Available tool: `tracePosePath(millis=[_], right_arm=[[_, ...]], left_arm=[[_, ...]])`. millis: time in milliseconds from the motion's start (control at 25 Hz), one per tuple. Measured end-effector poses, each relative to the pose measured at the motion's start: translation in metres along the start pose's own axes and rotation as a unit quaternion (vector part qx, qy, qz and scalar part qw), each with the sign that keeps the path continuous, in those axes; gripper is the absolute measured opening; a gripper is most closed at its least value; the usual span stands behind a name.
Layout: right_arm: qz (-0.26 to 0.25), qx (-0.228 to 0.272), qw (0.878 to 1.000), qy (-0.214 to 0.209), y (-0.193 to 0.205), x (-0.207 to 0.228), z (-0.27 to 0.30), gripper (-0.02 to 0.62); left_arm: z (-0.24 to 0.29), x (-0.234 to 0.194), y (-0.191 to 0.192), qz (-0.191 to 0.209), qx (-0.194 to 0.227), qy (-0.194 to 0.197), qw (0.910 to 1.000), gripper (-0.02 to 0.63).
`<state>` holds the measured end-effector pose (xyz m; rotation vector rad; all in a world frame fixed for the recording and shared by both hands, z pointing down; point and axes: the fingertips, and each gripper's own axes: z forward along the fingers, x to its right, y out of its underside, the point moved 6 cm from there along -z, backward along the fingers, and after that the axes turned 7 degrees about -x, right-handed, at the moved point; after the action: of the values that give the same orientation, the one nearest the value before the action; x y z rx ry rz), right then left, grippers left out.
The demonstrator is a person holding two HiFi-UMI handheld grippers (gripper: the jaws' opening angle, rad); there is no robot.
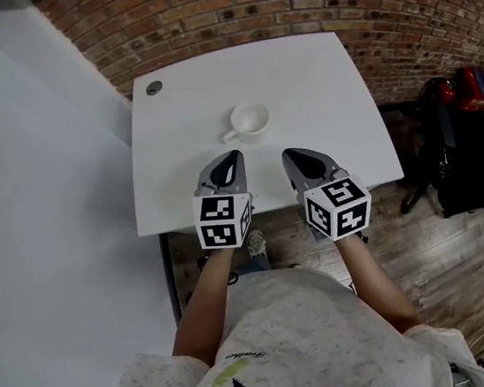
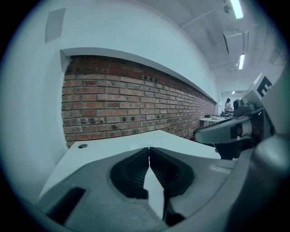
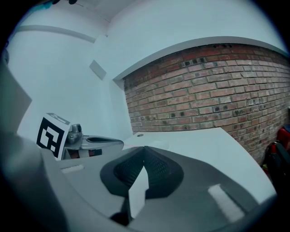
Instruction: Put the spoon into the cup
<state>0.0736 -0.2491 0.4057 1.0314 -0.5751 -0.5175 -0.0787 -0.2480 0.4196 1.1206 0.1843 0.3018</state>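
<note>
A white cup point(image 1: 250, 122) with its handle to the left stands near the middle of the white table point(image 1: 325, 87). No spoon shows in any view. My left gripper point(image 1: 235, 155) hovers over the table's near edge, just in front of the cup and slightly left, shut with nothing between its jaws point(image 2: 149, 148). My right gripper point(image 1: 288, 153) sits beside it to the right, also shut and empty point(image 3: 144, 147). The cup is hidden behind the jaws in both gripper views.
A round cable hole point(image 1: 153, 88) sits at the table's far left corner. A brick wall point(image 1: 287, 3) runs behind the table, and a white wall point(image 1: 25, 174) rises to its left. A black and red bag point(image 1: 467, 139) lies on the wooden floor to the right.
</note>
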Motion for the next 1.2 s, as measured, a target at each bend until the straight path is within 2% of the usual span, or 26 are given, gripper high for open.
tracePosePath(millis=[520,960,1200], right_arm=[[0.002,-0.011,1.000,0.022,-0.020,0.017,0.056,0.011],[-0.007,-0.025,0.999,0.025,-0.026,0.019,0.080,0.011],[-0.007,-0.030,0.999,0.029,-0.029,0.024,0.086,0.011]], left_arm=[[0.063,-0.037,0.003,0.024,-0.041,0.029,0.9984,0.005],[0.091,-0.046,0.005,0.038,-0.059,0.049,0.9964,0.006],[0.102,-0.047,0.004,0.060,-0.068,0.054,0.9944,0.006]])
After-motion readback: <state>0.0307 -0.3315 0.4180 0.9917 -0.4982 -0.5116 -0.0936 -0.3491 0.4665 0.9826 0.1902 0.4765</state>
